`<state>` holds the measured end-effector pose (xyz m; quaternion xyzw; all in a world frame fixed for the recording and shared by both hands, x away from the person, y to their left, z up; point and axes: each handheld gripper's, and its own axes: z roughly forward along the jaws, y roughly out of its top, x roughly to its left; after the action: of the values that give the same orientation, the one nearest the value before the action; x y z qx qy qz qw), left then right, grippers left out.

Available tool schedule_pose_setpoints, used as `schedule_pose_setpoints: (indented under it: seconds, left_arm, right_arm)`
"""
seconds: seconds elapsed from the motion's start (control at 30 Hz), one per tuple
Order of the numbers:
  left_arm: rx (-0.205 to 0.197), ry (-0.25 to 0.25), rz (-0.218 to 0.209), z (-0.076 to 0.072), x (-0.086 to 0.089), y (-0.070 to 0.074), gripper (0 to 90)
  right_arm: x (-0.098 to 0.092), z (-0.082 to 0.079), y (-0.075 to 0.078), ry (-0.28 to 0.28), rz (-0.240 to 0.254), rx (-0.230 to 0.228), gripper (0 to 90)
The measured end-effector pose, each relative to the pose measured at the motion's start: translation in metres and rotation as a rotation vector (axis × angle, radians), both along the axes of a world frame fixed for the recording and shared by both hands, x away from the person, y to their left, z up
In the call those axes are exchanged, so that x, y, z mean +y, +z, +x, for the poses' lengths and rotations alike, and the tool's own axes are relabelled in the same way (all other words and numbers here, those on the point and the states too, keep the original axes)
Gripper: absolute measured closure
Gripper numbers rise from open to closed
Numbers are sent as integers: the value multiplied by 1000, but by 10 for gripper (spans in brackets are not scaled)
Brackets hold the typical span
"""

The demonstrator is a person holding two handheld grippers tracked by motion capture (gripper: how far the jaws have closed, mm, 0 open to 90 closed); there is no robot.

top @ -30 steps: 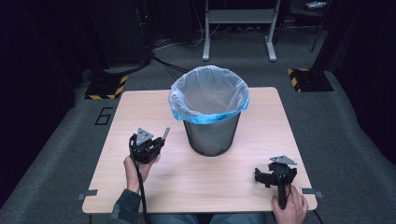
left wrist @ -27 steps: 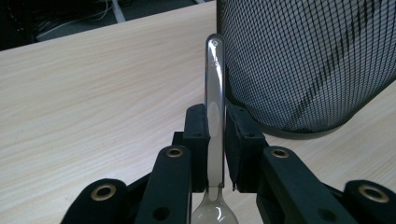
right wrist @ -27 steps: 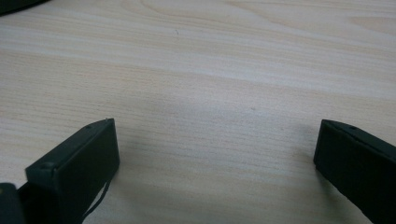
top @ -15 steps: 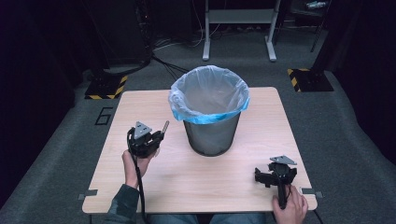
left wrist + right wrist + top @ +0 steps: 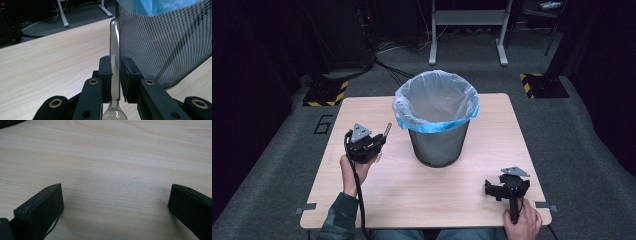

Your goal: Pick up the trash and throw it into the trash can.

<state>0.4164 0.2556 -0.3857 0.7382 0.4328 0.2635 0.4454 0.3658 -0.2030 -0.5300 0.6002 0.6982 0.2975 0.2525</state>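
Note:
A metal spoon [image 5: 115, 50] stands clamped between the jaws of my left gripper [image 5: 115, 72], its handle pointing up and away and its bowl down by the hinge. In the high view the left gripper [image 5: 377, 142] hovers over the table's left side, the spoon handle [image 5: 387, 129] poking toward a black mesh bin [image 5: 438, 145] lined with a blue-rimmed clear bag [image 5: 436, 102]. My right gripper [image 5: 507, 187] rests near the front right corner, jaws wide apart over bare wood [image 5: 115, 202].
The bin stands mid-table on a light wooden tabletop [image 5: 422, 195]. Beyond the far edge are a grey desk frame [image 5: 467, 30], cables on the floor and yellow-black striped bases [image 5: 539, 85]. Dark carpet surrounds the table.
My left gripper has risen and shifted slightly away from me with the spoon still in it. The right gripper has stayed put.

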Motion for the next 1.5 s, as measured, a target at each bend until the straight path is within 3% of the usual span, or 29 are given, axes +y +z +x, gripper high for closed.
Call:
schedule_pose_setpoints:
  seconds: [0.23,0.5,0.73,0.93,1.07,1.23,1.5]
  left_arm:
    - [-13,-10,10,1,-5,19,793]
    - [-40,-12,-14,-2,-6,46,793]
    - [-46,-16,-7,-2,-10,59,793]
    - [-65,-15,10,-1,-13,80,794]
    - [-85,-21,33,5,-20,94,794]
    - [-96,-27,35,13,-27,103,794]
    - [-106,-62,47,32,-54,118,794]
  right_arm:
    - [1,0,0,-10,4,1,0]
    - [1,0,0,-10,3,1,0]
    - [1,0,0,-11,1,0,0]
    - [1,0,0,-10,1,0,0]
    - [1,0,0,-11,1,0,0]
    - [1,0,0,-11,1,0,0]
    - [1,0,0,-11,0,0,0]
